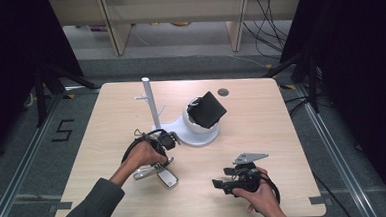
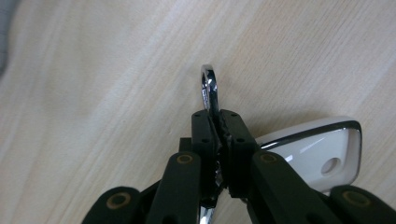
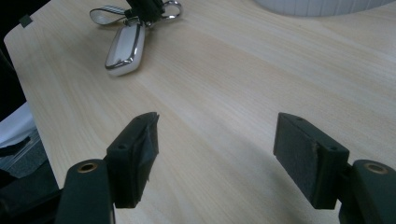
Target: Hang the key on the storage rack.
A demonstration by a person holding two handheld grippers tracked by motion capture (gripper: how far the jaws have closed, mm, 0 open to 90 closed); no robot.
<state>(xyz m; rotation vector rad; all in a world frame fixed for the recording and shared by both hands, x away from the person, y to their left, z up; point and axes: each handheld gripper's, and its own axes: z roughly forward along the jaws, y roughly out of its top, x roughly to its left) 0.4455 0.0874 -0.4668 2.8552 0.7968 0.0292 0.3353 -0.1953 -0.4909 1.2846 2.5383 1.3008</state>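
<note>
The left gripper (image 2: 218, 122) was clamped on the chrome key ring (image 2: 208, 88), its pads pressed together on the thin metal, with the white car key fob (image 2: 322, 151) lying on the table just beside the jaws. In the high view the ring and fob (image 1: 167, 177) were seen near the front left of the wooden table (image 1: 262, 135), a metal strap (image 1: 144, 173) trailing to the left of them. The right gripper (image 3: 217, 154) was held with its jaws well apart and nothing between them, near the front right and well clear of the keys.

The grip looked narrow — only the edge of the ring was caught, so it could probably slip or twist out if the hand were lifted quickly. The hanging fob could swing and knock against the white hook stand (image 1: 148, 103) if the bunch were carried that way. How deep the ring sat between the pads could not be told, since the jaws hid it.

The table was of pale wood grain, and a white round base (image 1: 197, 131) carried a black box (image 1: 207, 109) behind the stand. Grey floor, cables and black frames were seen around it — a number mark on the left.
</note>
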